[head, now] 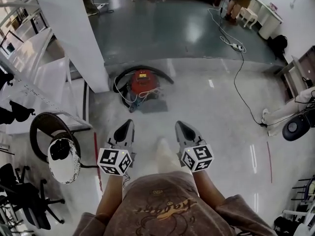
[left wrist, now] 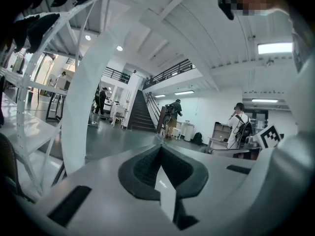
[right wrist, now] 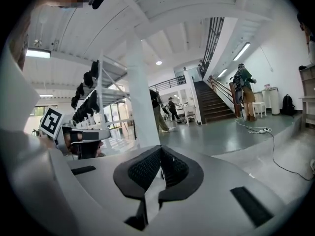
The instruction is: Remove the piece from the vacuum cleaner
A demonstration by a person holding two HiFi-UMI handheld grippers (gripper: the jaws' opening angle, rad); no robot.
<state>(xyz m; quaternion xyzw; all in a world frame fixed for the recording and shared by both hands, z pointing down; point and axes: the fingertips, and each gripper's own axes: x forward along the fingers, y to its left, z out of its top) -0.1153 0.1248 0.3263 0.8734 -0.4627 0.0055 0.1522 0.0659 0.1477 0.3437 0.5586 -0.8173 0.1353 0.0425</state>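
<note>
The vacuum cleaner [head: 143,84] (the red one) sits far off on the floor [head: 221,146]. The left gripper [head: 129,124] and right gripper [head: 179,125] are squeezed closed, empty.

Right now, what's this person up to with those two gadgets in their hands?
A person holds a left gripper and a right gripper out in front, both with jaws shut and nothing in them. Ahead on the floor, beside a white pillar, sits a red vacuum cleaner with its black hose curved behind it. Neither gripper touches it, so no piece has been taken off yet.
</note>
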